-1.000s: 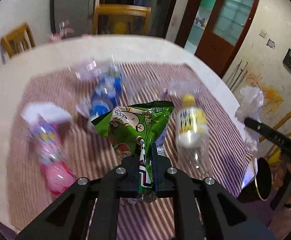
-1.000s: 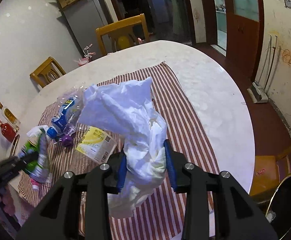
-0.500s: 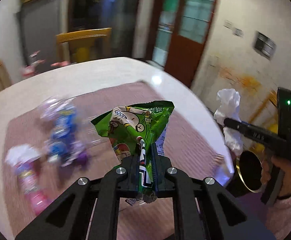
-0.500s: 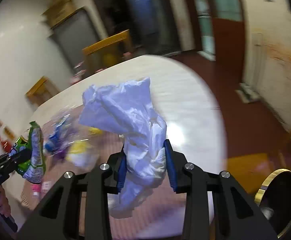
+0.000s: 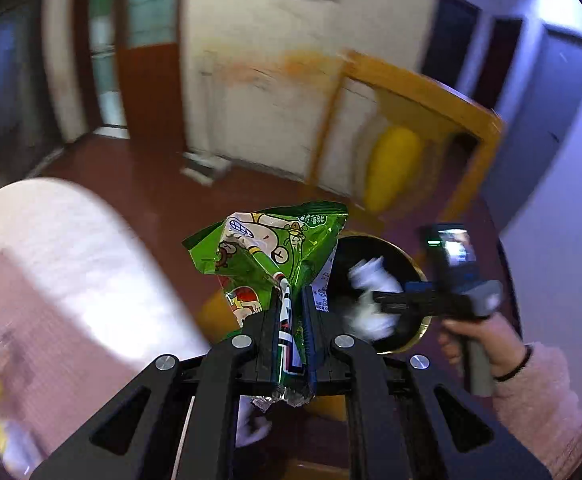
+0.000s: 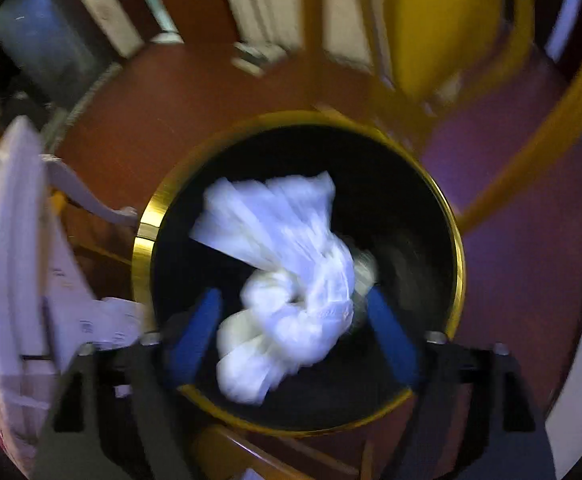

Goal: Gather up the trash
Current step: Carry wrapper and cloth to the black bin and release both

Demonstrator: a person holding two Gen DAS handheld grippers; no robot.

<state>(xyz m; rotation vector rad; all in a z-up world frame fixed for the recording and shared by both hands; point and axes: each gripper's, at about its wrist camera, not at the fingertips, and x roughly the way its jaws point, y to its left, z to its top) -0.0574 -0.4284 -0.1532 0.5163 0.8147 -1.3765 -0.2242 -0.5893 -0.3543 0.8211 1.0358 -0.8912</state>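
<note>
While left tongs [image 5: 295,312] clamp the snack bag [image 5: 267,256], right tongs [image 6: 291,316] gape over the bin [image 6: 147,236].

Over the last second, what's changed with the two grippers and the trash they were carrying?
Both grippers swung away from the striped table toward the gold-rimmed trash can. The right gripper has opened its jaws over the can, letting go of the crumpled white tissue, which sits in the opening between the spread blue pads. Unchanged: the left gripper stays shut on the green snack bag.
</note>
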